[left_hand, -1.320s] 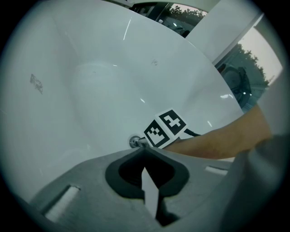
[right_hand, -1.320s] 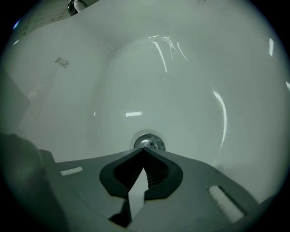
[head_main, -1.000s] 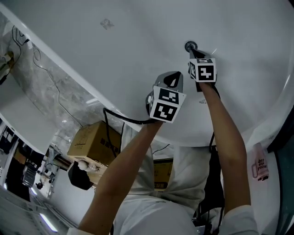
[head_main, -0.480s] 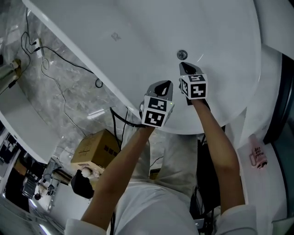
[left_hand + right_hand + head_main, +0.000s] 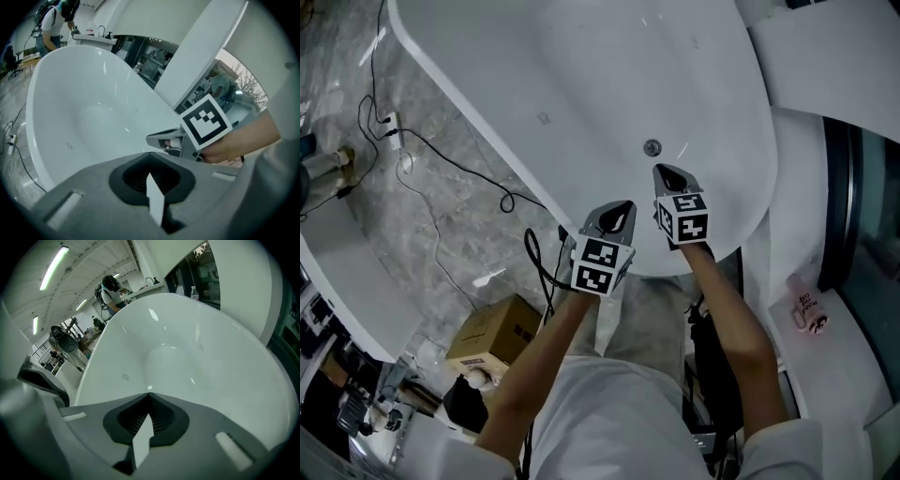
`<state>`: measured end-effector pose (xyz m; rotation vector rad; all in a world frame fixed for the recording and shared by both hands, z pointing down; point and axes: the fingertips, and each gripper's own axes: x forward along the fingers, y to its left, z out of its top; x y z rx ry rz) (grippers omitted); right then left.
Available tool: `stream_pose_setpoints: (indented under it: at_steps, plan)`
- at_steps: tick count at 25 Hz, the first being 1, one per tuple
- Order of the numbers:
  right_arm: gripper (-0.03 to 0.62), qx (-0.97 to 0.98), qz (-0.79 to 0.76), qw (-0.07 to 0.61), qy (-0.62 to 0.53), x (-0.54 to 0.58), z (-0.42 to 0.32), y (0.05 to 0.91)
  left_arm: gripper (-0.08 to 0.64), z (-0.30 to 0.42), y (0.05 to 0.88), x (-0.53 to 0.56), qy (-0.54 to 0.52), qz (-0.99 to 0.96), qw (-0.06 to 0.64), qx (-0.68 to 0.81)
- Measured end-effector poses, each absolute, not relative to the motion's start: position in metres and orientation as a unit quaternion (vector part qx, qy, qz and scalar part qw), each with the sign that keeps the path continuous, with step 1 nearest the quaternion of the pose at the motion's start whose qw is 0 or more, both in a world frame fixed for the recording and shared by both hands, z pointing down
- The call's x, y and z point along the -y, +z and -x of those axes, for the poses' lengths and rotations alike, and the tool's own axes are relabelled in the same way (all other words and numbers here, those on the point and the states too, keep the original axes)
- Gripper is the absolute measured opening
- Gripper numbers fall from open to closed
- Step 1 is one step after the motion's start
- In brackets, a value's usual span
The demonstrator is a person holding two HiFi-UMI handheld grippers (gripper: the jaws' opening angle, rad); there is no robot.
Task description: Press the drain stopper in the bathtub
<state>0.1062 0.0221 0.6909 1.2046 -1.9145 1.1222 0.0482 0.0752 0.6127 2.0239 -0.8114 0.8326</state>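
The white bathtub (image 5: 581, 84) fills the upper head view, with the round metal drain stopper (image 5: 652, 147) on its floor. My right gripper (image 5: 660, 171) is shut and empty, its tip a short way from the stopper and apart from it. My left gripper (image 5: 627, 204) is also shut and empty, lower left of the right one, over the tub's near rim. In the left gripper view the shut left gripper (image 5: 150, 153) points into the tub, with the right gripper (image 5: 157, 139) just beyond. The right gripper view shows the shut right gripper (image 5: 149, 394) over the basin; the stopper is hidden there.
Black cables (image 5: 441, 169) trail over the marble floor left of the tub. A cardboard box (image 5: 492, 339) stands by my left arm. A pink object (image 5: 806, 314) lies on the white ledge at the right. A person (image 5: 112, 291) stands beyond the tub's far end.
The right gripper's tip was at the stopper a second ago; it now sits clear of it. Both grippers have drawn back towards the near rim, and the head view shows more of the tub.
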Motion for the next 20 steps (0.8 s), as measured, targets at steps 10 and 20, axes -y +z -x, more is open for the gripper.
stream_pose_setpoints:
  at_steps: [10,20]
  plan:
    - [0.004,0.750,-0.492,0.247,0.365,-0.002,-0.101,0.524,0.002,-0.021,0.480,-0.069,0.285,-0.828,0.351,0.331]
    - [0.005,0.771,-0.531,0.172,0.307,-0.013,-0.072,0.354,0.002,0.010,0.328,-0.065,0.211,-0.872,0.305,0.318]
